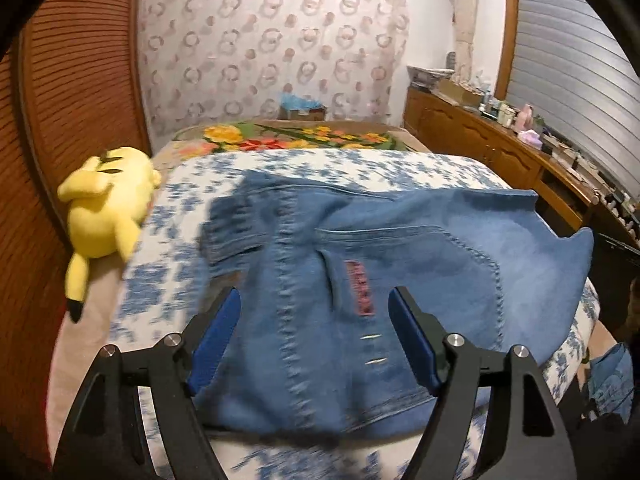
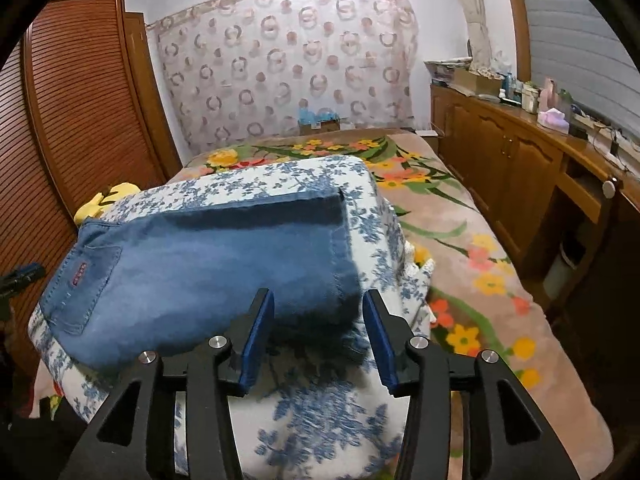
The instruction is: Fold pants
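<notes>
Blue denim pants point(image 1: 360, 272) lie folded on a blue-and-white floral cushion point(image 1: 152, 280) on the bed. In the left wrist view the waist end with a back pocket and a red tab faces me. My left gripper point(image 1: 316, 300) stands open over that end, its blue pads apart with denim below them, not pinched. In the right wrist view the pants point(image 2: 208, 272) stretch leftward from the leg end. My right gripper point(image 2: 318, 300) is open at the near right corner of the fabric, its pads clear of the cloth.
A yellow plush toy point(image 1: 104, 208) lies at the cushion's left beside a slatted wooden wardrobe point(image 1: 72, 92). A flowered blanket point(image 2: 472, 264) covers the bed to the right. A wooden cabinet point(image 2: 516, 176) with small items runs along the right wall.
</notes>
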The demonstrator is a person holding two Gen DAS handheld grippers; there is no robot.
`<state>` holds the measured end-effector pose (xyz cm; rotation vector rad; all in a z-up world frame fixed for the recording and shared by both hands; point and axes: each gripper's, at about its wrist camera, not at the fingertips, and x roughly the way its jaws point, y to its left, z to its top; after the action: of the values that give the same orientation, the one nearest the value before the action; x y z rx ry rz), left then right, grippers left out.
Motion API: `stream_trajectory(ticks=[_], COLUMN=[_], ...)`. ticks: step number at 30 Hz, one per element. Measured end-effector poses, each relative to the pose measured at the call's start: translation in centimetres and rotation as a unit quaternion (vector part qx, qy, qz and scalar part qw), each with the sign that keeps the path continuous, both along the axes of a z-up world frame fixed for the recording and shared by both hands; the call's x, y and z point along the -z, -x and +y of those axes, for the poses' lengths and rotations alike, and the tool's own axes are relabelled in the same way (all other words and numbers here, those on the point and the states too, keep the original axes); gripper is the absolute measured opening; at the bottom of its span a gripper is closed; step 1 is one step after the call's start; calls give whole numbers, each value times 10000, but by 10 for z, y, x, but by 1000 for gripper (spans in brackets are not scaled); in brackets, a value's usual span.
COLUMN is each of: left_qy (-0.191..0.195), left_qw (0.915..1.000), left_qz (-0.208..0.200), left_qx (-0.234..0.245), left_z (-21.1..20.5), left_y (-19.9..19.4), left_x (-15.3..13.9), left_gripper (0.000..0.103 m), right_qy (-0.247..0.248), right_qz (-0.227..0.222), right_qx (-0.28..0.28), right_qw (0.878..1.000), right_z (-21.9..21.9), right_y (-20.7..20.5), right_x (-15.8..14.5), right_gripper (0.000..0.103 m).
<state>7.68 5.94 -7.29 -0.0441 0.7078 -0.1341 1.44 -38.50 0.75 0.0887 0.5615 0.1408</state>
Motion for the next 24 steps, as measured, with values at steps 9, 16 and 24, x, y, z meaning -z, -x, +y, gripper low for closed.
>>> stream_trajectory(ticks=[9, 16, 24], left_qy=[84, 8, -181], left_qw=[9989, 9979, 9977], left_qz=[170, 372, 482], left_qx=[437, 521, 442], left_z=[-48, -64, -68], left_y=[-27, -39, -44], left_x=[13, 28, 40], left_gripper=[77, 77, 77], right_qy=[41, 345, 255], right_qz=[42, 470, 617], right_qx=[404, 518, 496], right_qw=[9992, 9970, 9965], right_z=[6, 16, 9], right_y=[-25, -39, -40], right_x=[9, 35, 41], right_gripper=[54, 54, 56])
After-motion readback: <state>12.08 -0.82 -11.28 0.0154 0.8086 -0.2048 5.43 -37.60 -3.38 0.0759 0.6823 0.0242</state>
